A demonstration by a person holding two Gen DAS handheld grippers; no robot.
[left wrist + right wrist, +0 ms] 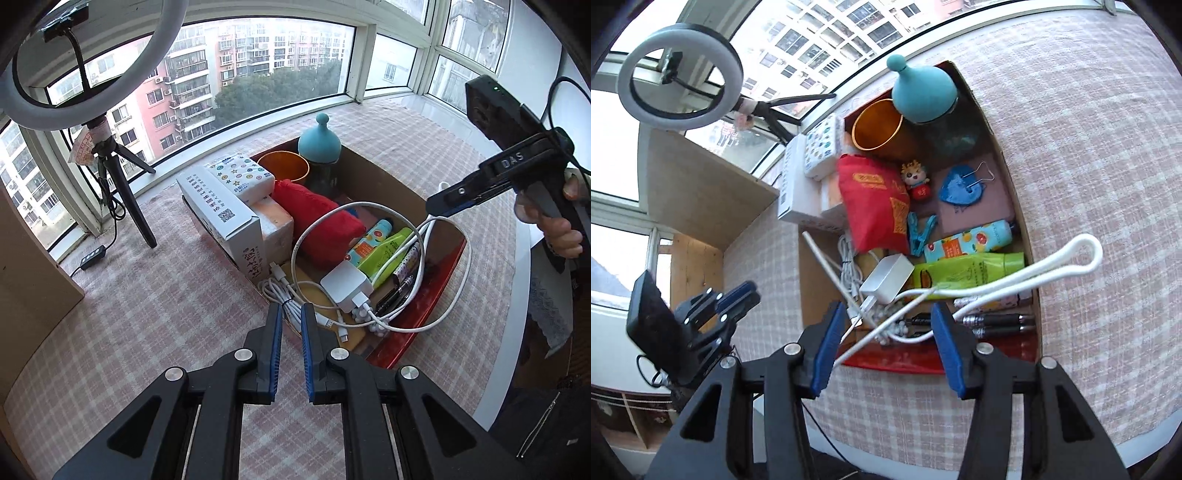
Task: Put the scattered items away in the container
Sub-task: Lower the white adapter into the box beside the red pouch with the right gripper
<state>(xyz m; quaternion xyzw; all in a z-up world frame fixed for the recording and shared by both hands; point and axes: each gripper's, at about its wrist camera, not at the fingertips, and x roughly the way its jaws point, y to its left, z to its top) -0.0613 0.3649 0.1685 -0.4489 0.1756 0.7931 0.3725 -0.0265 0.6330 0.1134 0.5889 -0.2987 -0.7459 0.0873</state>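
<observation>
Right gripper [886, 307]: blue pads stand apart, not clamped on anything. Two strands of the white cable [1086, 251] cross the gap between them; whether a strand rests on a finger, cannot tell. One loop of the cable stands raised over the right rim of the box, and another strand trails out over the near red rim. In the left wrist view the right gripper [432, 208] hangs over the box's right side, a hand [554, 225] on its handle.

Left gripper [291, 308]: closed to a narrow slit, nothing held. From the right wrist view it [748, 290] sits left of the box, clear of it, above the checked cloth [1089, 147].

Cardboard box [1008, 155], open top, on the cloth:
- near end: white charger [886, 277], still joined to the cable, on a bundled white lead; dark pens [997, 321] along the near wall.
- middle: green tube [971, 273] beside a printed tube [967, 242]; blue clothes peg [921, 236]; red pouch [875, 206].
- far end: orange cup [877, 125] and teal-lidded jar [919, 92], both upright, touching.
- small toy figure [916, 181] just right of the pouch.

White cartons [792, 184] and a tissue pack [822, 151] stack along the left wall.

Ring light [679, 77] on a tripod stands far left by the window.
</observation>
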